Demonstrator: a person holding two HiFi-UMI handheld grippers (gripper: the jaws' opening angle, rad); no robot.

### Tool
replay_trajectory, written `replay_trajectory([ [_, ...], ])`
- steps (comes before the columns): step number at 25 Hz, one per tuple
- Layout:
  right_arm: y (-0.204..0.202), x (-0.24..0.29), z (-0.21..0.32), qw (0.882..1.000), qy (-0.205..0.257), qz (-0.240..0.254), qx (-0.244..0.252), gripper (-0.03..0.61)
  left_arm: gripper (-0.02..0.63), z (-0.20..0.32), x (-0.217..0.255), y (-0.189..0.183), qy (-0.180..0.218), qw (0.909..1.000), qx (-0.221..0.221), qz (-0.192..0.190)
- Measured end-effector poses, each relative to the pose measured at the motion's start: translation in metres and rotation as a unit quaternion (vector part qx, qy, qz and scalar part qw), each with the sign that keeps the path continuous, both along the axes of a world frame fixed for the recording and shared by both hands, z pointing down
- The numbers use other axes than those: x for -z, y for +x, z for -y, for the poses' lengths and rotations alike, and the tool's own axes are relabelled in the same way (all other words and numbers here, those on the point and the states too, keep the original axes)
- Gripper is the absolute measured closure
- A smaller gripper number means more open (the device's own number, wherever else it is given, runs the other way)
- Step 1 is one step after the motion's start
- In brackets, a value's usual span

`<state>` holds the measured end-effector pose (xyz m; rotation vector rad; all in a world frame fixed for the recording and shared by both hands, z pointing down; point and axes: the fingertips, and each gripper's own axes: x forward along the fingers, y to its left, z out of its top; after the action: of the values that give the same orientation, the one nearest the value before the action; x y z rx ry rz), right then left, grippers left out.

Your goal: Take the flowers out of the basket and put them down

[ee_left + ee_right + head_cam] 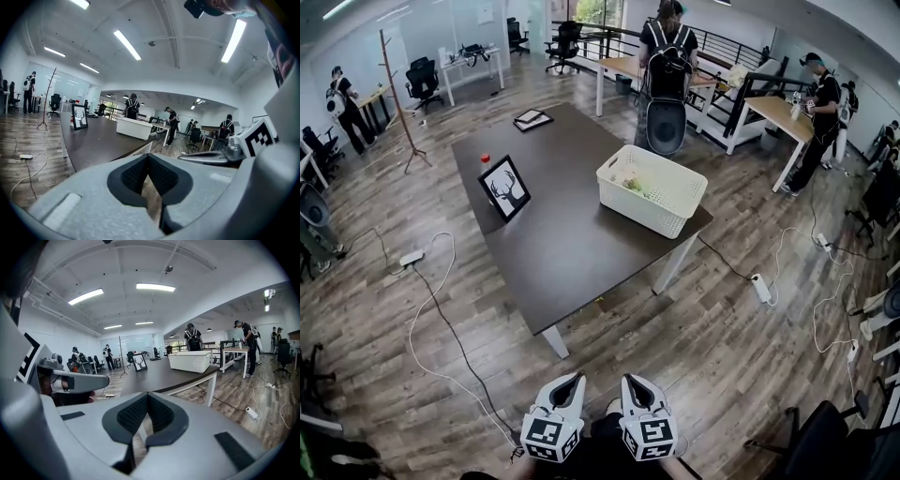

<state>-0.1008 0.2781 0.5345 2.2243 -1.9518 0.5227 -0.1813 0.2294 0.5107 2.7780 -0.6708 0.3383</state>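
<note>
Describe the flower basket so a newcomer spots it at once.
Start at the big dark table in mid-room. At its right-hand corner stands the basket, with greenery inside. It alone is white and box-shaped; the deer picture nearby is thin and black-framed.

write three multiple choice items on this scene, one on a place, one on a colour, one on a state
1. Where is the white perforated plastic basket?
A. on the floor
B. on the dark brown table, near its right corner
C. on a chair

2. What colour is the frame of the deer picture?
A. black
B. gold
C. red

3. How do the jaws of the left gripper and right gripper stand?
A. both closed, empty
B. both wide open
C. closed on the basket's rim

Answers:
1. B, the head view shows it on the tabletop.
2. A, a dark frame borders the white print.
3. A, in each gripper view the pads meet on nothing.
</note>
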Motion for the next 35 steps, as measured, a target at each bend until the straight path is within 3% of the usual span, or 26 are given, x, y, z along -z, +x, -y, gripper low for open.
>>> replay_trajectory([
  [11, 0.084, 0.014, 0.022, 0.999, 0.01, -0.026, 0.025, 0.574, 0.604, 0.025, 0.003, 0.089, -0.008, 0.9995, 0.022, -0.021],
  [17, 0.119, 0.009, 0.016, 0.999, 0.002, -0.027, 0.02, 0.574, 0.604, 0.016, -0.001, 0.13, -0.005, 0.9993, 0.007, -0.035],
  [23, 0.134, 0.007, 0.017, 1.0, 0.012, -0.016, 0.004, 0.574, 0.604, 0.015, 0.0, 0.149, 0.003, 0.9994, -0.018, -0.029],
  [29, 0.141, -0.001, 0.03, 1.0, 0.008, 0.006, 0.005, 0.574, 0.604, 0.041, 0.016, 0.138, -0.017, 0.9966, 0.04, -0.07],
  [35, 0.155, -0.01, 0.058, 1.0, 0.002, 0.025, 0.003, 0.574, 0.604, 0.07, 0.013, 0.149, -0.02, 0.9967, 0.044, -0.065],
])
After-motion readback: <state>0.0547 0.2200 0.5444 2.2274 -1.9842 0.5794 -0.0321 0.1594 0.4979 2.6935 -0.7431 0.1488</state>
